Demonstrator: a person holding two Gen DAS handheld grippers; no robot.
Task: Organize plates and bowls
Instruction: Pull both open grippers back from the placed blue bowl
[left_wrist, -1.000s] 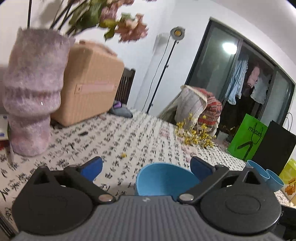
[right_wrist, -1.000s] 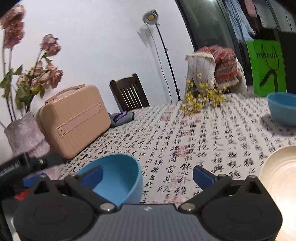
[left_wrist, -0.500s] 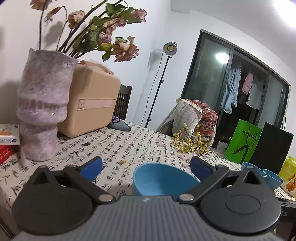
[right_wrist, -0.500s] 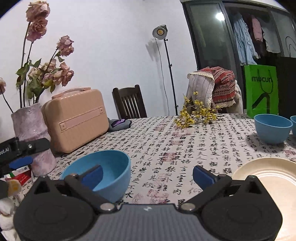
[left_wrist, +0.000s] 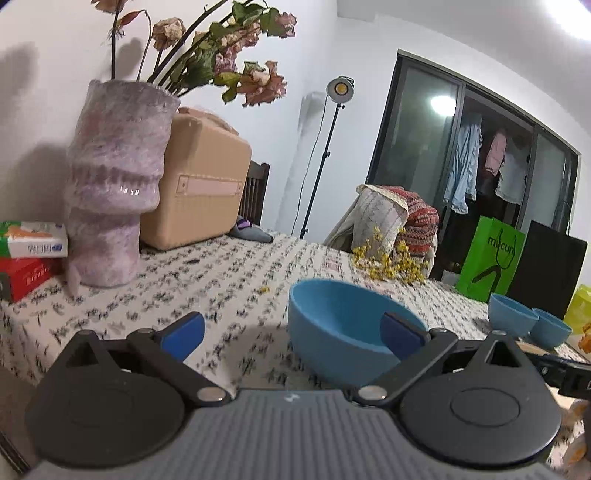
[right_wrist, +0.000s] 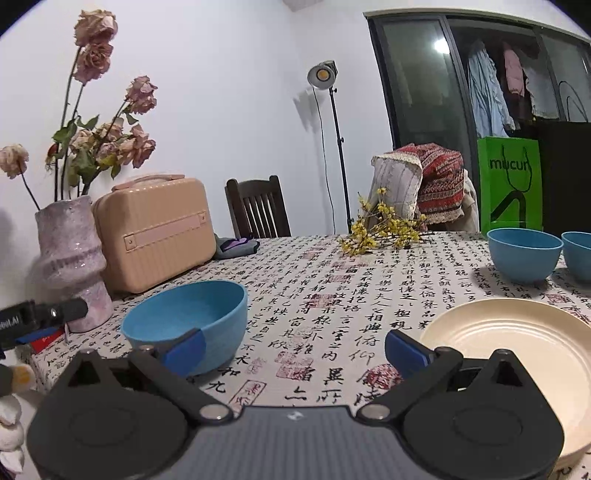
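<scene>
With both jaws wide and empty, the left gripper (left_wrist: 291, 328) hovered at the blue bowl (left_wrist: 343, 332) near the tabletop's front left corner, and a clean pickup likely needed one finger slipped inside its rim.

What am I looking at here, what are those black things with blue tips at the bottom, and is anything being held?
These are two hand-held grippers, each with a fisheye camera looking forward along its two blue-tipped fingers. One picture comes from the left gripper, the other from the right gripper. Both are open and hold nothing.

On the tablecloth printed with black calligraphy sits a near blue plastic bowl, which lies toward the right of the left gripper's view, one fingertip in front of it. A cream ridged plate lies to the right, with two more blue bowls behind it. Further back stand a mottled purple vase of dried roses, a beige hard case and yellow flower sprigs.
</scene>
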